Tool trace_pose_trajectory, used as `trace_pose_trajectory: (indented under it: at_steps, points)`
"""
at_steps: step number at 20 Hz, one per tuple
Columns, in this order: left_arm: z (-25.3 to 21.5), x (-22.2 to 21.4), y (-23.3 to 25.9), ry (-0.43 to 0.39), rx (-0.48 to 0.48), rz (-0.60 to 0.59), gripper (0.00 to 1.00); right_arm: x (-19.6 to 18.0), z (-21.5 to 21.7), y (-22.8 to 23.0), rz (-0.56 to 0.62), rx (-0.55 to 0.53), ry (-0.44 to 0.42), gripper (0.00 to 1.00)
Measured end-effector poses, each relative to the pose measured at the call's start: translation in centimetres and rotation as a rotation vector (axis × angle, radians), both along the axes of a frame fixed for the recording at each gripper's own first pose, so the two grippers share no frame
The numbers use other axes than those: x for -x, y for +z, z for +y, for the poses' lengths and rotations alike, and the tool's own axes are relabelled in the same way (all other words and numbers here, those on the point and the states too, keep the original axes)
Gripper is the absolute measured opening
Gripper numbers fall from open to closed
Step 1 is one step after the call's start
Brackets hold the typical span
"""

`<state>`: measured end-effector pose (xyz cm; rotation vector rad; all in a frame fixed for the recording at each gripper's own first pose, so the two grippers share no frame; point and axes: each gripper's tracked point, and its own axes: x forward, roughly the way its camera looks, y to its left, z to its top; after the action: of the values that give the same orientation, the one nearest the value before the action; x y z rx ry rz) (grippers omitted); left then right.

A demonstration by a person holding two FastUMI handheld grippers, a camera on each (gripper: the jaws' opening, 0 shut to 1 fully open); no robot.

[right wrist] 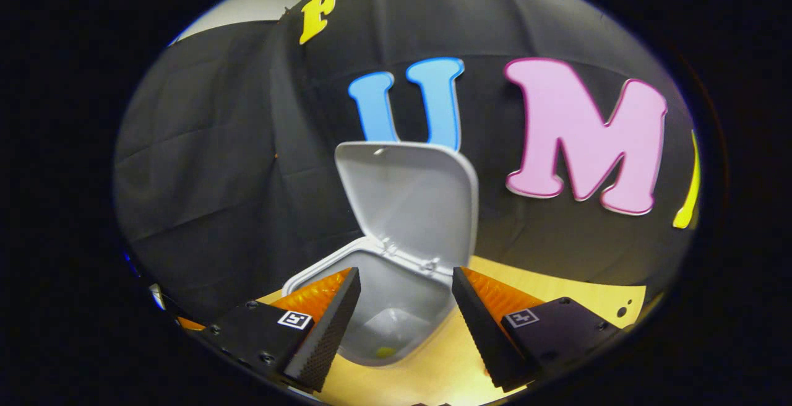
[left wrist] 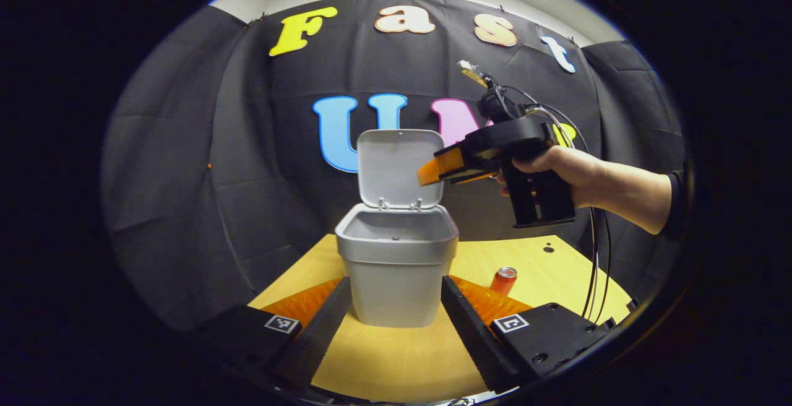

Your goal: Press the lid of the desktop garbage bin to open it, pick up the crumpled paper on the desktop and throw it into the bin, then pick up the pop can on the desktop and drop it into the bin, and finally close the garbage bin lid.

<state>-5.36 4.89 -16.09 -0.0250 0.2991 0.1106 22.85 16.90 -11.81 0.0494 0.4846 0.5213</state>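
Above the open bin point(left wrist: 396, 270), the right tool point(right wrist: 405, 325) hangs wide and empty, while the left tool point(left wrist: 396, 325), also wide, waits low before it, pop can point(left wrist: 503, 280) untouched on the bench point(left wrist: 544, 270) beside.

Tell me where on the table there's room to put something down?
The bare table in front of the bin, between the left tongs' fingers, is free. So is the stretch behind the can, toward the black cloth wall. Above the bin it's crowded: the raised lid and the right tongs in a hand.

Wooden table point(left wrist: 544, 270), grey bin point(left wrist: 396, 270), pop can point(left wrist: 503, 280)
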Motion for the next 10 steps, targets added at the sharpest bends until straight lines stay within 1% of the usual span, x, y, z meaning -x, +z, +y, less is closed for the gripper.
trace_pose_trajectory:
  at_steps: [3,5,8,10]
  points:
    - [-2.4,-1.9,-1.4,-0.082,0.002,-0.002,0.98,0.5,-5.8,1.6,-0.084,0.035,-0.1,0.96]
    - [-4.7,-3.6,-2.5,-0.149,0.005,-0.005,0.98,1.3,-10.5,2.4,-0.118,0.05,-0.178,0.96]
    - [-8.1,-6.2,-4.3,-0.233,0.017,-0.009,0.98,2.8,-16.8,2.6,-0.15,0.064,-0.291,0.96]
    - [-10.1,-8.1,-6.0,-0.272,0.013,-0.01,0.98,3.9,-21.2,2.2,-0.177,0.098,-0.371,0.96]
